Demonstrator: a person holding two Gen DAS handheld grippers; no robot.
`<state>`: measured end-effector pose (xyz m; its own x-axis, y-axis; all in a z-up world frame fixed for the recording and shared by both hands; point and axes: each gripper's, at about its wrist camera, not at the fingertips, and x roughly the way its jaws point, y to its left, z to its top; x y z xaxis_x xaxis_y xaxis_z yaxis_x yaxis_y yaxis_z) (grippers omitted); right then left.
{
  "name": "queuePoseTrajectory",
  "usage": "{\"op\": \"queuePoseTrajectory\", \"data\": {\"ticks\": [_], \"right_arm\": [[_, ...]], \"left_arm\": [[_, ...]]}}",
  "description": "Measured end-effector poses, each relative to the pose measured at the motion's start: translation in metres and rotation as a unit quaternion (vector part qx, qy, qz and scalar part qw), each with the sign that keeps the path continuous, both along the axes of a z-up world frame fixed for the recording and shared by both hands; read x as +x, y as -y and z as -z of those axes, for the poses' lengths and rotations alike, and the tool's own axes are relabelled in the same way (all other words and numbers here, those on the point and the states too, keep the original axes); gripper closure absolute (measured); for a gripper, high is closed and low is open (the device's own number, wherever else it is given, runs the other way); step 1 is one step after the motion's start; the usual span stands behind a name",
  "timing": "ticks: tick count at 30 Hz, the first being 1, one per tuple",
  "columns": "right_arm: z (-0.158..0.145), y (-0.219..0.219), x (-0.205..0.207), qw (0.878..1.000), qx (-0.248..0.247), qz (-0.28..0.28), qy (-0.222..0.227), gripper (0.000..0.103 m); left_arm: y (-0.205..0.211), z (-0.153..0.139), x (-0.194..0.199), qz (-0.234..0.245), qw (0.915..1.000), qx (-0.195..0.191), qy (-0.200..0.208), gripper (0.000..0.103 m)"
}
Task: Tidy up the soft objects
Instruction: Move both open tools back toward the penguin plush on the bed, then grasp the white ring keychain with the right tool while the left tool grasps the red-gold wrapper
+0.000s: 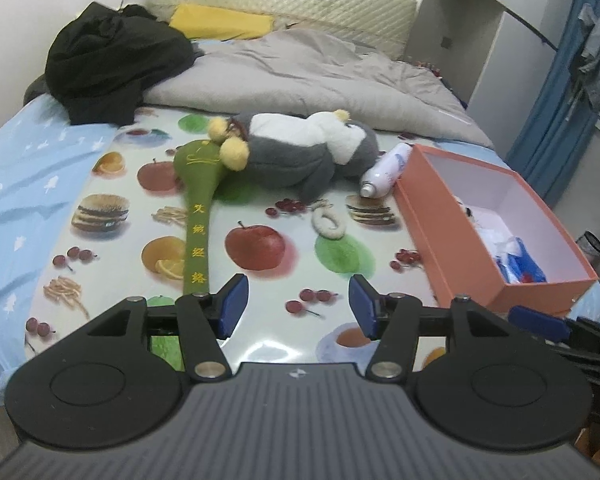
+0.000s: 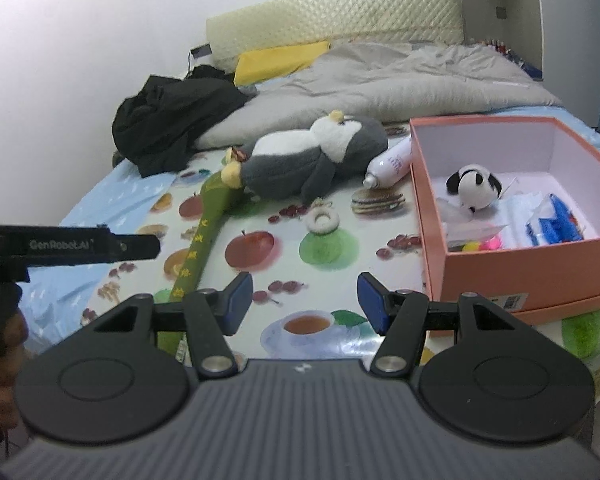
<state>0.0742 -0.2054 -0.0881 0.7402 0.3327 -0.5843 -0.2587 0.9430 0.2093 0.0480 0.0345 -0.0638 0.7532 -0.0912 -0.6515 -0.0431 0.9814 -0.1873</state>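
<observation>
A grey and white plush penguin (image 1: 300,148) (image 2: 312,160) lies on its side on the fruit-print mat (image 1: 112,240). A long green plush mallet (image 1: 198,208) (image 2: 208,220) lies to its left, head against the penguin's yellow feet. A small cream plush ring (image 1: 329,222) (image 2: 322,220) lies in front of the penguin. An open salmon box (image 1: 452,232) (image 2: 500,272) at the right holds a small black and white plush (image 2: 474,186) and packets. My left gripper (image 1: 298,306) and right gripper (image 2: 304,302) are open and empty, low over the mat's near edge.
A white spray bottle (image 1: 386,170) (image 2: 392,162) lies between the penguin and the box. A grey duvet (image 1: 312,80), black clothing (image 1: 112,64) and a yellow pillow (image 1: 220,22) lie farther back on the bed. The left gripper's body (image 2: 72,246) shows at the left of the right wrist view.
</observation>
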Motion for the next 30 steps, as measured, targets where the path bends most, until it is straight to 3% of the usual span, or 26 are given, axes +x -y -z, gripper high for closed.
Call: {"op": "queuePoseTrajectory", "data": {"ticks": [10,19,21,23,30], "right_arm": [[0.036,-0.019,0.057,1.000,-0.012,-0.021,-0.019,0.042],[0.051,-0.039,0.127,0.999,-0.021,-0.034,-0.024,0.042],[0.056,-0.043,0.145,0.999,-0.022,-0.035,-0.029,0.038],[0.063,-0.047,0.162,0.999,-0.020,-0.034,-0.034,0.015],[0.086,-0.062,0.208,0.998,-0.020,-0.038,-0.044,0.016]], "left_arm": [[-0.024,0.032,0.075,-0.026,0.9996,0.001,0.005,0.041],[-0.047,0.053,0.153,-0.048,0.9988,-0.009,-0.001,0.041],[-0.054,0.056,0.170,-0.053,0.9985,-0.012,0.000,0.041],[-0.061,0.058,0.186,-0.058,0.9982,-0.016,0.000,0.038],[-0.078,0.064,0.249,-0.062,0.9973,-0.036,0.018,0.037]]}}
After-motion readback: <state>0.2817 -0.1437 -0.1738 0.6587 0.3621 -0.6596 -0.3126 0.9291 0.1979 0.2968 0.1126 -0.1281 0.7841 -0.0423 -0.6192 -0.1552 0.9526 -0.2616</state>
